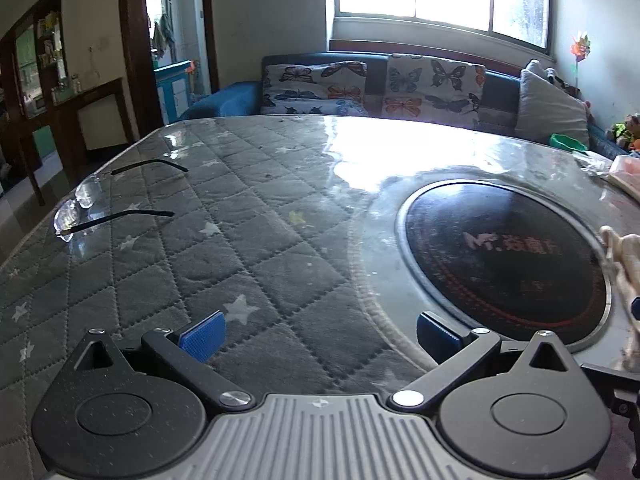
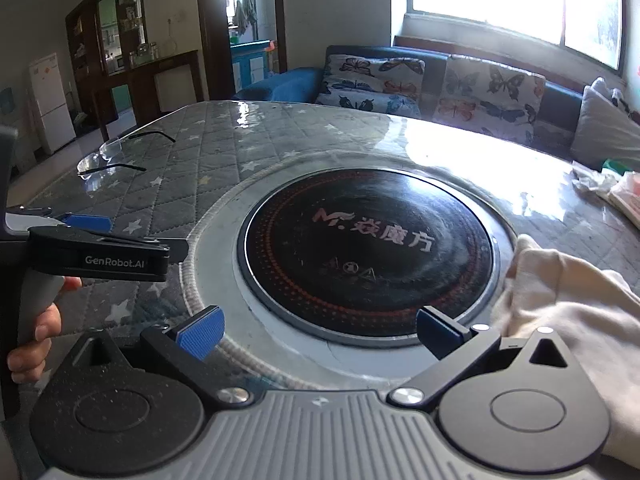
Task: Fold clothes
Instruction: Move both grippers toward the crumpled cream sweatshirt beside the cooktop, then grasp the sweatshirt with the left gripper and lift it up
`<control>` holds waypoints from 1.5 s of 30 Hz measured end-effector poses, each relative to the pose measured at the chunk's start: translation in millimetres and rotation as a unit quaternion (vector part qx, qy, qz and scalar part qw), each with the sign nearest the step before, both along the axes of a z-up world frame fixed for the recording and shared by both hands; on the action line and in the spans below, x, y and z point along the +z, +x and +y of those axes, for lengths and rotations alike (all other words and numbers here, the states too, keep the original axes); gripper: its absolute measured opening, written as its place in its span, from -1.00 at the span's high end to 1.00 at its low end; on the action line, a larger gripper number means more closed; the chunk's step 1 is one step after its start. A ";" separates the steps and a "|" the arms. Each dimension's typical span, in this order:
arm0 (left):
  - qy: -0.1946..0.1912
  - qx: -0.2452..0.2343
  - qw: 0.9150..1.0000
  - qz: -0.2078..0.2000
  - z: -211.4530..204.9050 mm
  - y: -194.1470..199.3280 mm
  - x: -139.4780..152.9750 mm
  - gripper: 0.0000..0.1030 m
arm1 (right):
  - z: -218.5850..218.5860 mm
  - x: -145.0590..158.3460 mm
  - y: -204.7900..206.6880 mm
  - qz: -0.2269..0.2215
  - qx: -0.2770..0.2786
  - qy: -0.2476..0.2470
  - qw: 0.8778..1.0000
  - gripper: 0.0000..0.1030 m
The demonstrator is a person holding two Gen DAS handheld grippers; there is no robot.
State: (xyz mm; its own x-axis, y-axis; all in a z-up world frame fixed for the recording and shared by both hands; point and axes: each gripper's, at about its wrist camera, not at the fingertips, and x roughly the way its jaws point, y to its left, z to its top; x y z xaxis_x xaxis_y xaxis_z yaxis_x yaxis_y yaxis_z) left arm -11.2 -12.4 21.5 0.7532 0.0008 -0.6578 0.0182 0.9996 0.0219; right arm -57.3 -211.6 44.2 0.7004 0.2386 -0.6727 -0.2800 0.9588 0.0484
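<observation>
A cream-coloured garment (image 2: 568,304) lies bunched on the table at the right, just right of the round black cooktop (image 2: 368,256); its edge also shows in the left wrist view (image 1: 624,256). My right gripper (image 2: 320,332) is open and empty, low over the cooktop's near rim, the cloth beside its right finger. My left gripper (image 1: 320,334) is open and empty over the grey quilted table cover (image 1: 200,240), left of the cooktop (image 1: 504,260). The left gripper also shows in the right wrist view (image 2: 120,236), held by a hand.
A pair of rimless glasses (image 1: 84,204) lies open near the table's far left edge; they also show in the right wrist view (image 2: 108,156). Crumpled wrappers and a bag (image 2: 616,188) sit at the far right. A sofa with butterfly cushions (image 1: 372,88) stands behind the table.
</observation>
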 end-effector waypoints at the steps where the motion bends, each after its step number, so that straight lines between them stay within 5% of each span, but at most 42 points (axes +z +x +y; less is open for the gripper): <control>1: 0.000 -0.004 1.000 0.002 -2.8 -0.9 1.5 -1.00 | -1.6 1.7 -2.3 -0.002 0.000 -0.003 1.000 -1.00; 13: 0.007 -0.080 0.997 -0.013 -59.7 -2.7 30.4 -1.00 | -40.8 19.6 -21.1 -0.015 -0.026 -0.026 0.999 -0.95; 24: 0.000 -0.153 0.988 0.001 -120.9 6.9 38.5 -1.00 | -110.4 27.1 -31.1 -0.004 -0.087 -0.040 0.995 -0.54; 31: -0.010 -0.229 0.973 -0.002 -175.0 12.6 51.6 -0.97 | -171.8 31.2 -27.5 -0.004 -0.167 -0.056 0.984 -0.22; 41: -0.001 -0.327 0.945 0.024 -249.7 20.8 43.0 -0.79 | -254.4 24.9 -24.9 0.006 -0.228 -0.068 0.971 -0.16; 45: 0.011 -0.346 0.937 0.046 -267.9 22.5 30.4 -0.31 | -270.6 14.8 -20.7 0.017 -0.231 -0.071 0.970 -0.15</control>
